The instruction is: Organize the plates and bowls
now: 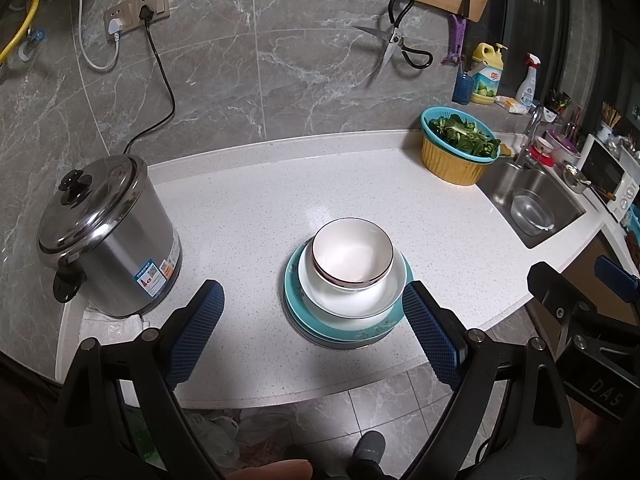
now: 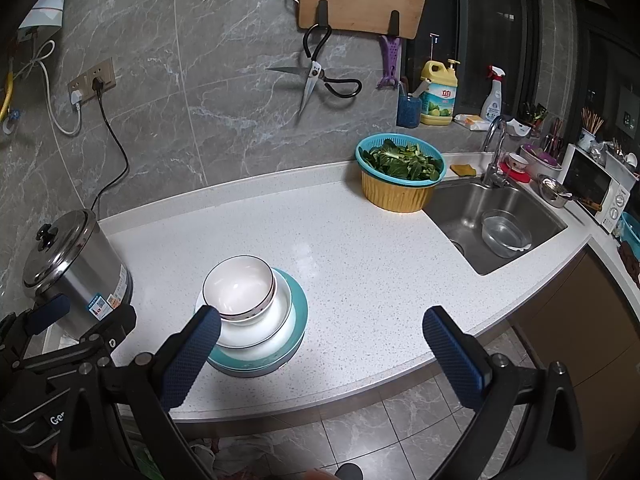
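Note:
A white bowl with a dark rim [image 1: 352,250] [image 2: 239,290] sits in a wider white dish [image 1: 354,298] [image 2: 264,330], which rests on stacked teal plates [image 1: 344,330] [image 2: 298,320] near the counter's front edge. My left gripper [image 1: 314,304] is open and empty, held back over the front edge, its right finger beside the stack. My right gripper [image 2: 320,334] is open and empty, to the right of the stack, its left finger in front of the stack's near side. Each gripper shows at the other view's edge.
A steel pot with lid [image 1: 106,236] [image 2: 74,270] stands at the left on a cloth. A teal colander of greens in a yellow basin [image 1: 460,146] [image 2: 400,178] stands by the sink [image 1: 532,200] [image 2: 500,224], which holds a glass bowl. Scissors and a cutting board hang on the wall.

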Demonstrator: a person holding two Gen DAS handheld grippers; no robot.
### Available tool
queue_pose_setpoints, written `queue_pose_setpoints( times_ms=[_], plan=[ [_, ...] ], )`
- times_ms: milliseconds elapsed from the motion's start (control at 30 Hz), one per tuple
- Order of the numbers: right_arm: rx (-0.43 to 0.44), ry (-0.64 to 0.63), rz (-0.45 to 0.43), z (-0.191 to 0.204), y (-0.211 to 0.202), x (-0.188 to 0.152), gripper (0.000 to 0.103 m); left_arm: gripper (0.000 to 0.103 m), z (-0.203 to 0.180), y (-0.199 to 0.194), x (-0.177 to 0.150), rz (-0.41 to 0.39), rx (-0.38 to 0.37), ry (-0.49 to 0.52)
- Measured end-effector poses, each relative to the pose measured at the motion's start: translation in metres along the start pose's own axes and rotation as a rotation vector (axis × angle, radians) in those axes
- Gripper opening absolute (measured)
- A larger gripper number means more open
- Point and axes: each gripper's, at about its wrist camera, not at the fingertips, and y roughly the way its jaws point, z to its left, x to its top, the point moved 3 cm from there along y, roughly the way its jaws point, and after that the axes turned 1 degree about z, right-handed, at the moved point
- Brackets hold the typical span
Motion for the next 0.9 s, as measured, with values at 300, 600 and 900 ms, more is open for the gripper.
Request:
queue_pose_setpoints(
  times_ms=[300,600,900],
  plan=[
    [0.005,-0.005,0.002,-0.0019,0.0011,0.0012,0.103,0.091,-0.002,0.0023,0.0008,0.0,-0.001,0.0],
    [0.006,-0.008,0.004,-0.0025,0.0019,0.003,0.103,0.091,-0.0015,0.0025,0.002,-0.002,0.0,0.002],
    [0.011,-0.016,0.008,-0.0057,0.0042,0.0022,0.103,0.091,-0.0043,0.0022,0.0032,-0.006,-0.001,0.0]
  ],
)
